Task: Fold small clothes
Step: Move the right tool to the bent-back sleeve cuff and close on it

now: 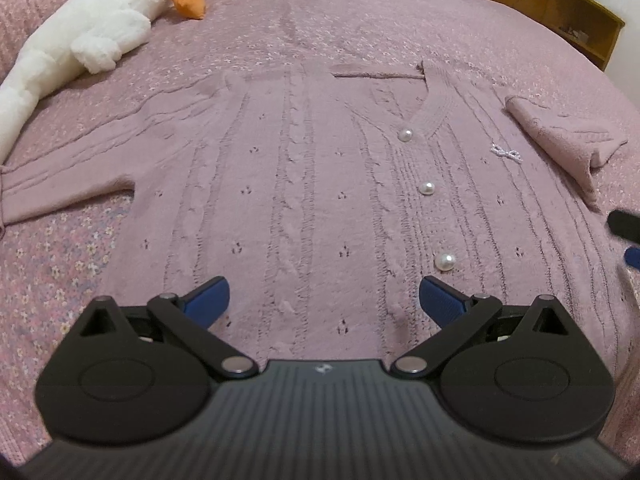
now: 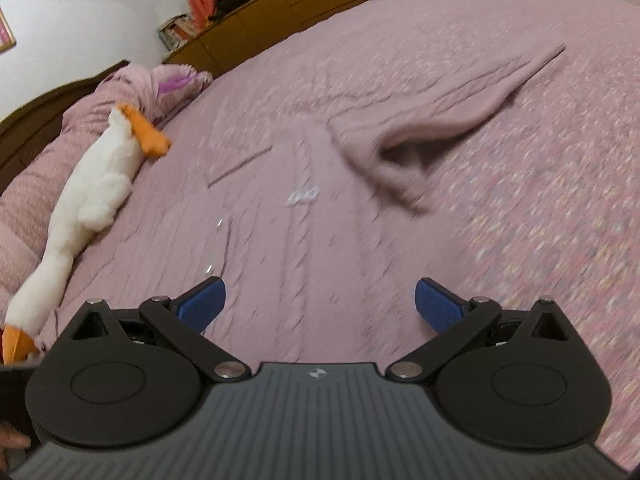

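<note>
While your left gripper (image 1: 324, 300) hovers jaws spread over the pink cardigan (image 1: 304, 184) lying flat on the bedspread (image 1: 360, 20) | white plush goose (image 1: 76, 36) far left | your right gripper (image 2: 320, 304) likewise spread, grasping nothing.

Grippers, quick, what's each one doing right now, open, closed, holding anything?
Left gripper: open, empty, over the pink cardigan.
Right gripper: open, empty, also over the cardigan.
</note>
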The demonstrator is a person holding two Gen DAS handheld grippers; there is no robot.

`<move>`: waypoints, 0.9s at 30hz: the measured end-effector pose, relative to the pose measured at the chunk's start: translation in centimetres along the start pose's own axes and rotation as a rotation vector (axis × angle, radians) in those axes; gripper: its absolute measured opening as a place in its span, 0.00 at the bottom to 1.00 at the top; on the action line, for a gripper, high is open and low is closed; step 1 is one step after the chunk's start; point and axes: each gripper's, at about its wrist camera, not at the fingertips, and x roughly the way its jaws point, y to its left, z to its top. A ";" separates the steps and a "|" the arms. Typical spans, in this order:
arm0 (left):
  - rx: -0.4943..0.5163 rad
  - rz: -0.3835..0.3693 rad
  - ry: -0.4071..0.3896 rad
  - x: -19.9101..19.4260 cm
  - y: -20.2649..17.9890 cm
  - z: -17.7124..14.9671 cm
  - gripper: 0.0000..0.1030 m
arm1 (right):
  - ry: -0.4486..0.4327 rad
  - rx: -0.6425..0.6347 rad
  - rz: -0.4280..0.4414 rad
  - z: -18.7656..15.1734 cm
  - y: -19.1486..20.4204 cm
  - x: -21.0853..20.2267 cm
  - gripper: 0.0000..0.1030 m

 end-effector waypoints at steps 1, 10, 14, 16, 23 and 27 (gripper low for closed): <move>-0.001 0.000 0.002 0.1 0.0 0.0 1.00 | -0.011 0.006 -0.002 0.7 -0.6 -0.1 1.00; 0.010 0.006 0.021 1.0 -0.4 0.1 1.00 | -0.085 0.108 -0.054 5.9 -7.0 1.8 1.00; 0.018 0.012 0.025 1.1 -0.4 0.0 1.00 | -0.118 0.145 -0.061 7.8 -9.4 3.3 1.00; 0.019 0.016 0.036 1.4 -0.5 0.0 1.00 | -0.133 0.168 -0.066 8.9 -10.6 4.1 1.00; 0.038 0.030 0.063 2.1 -0.7 -0.7 1.00 | -0.169 0.286 -0.079 11.6 -14.3 7.2 1.00; 0.054 0.038 0.061 2.3 -0.9 -0.9 1.00 | -0.179 0.347 -0.068 12.8 -16.6 9.3 1.00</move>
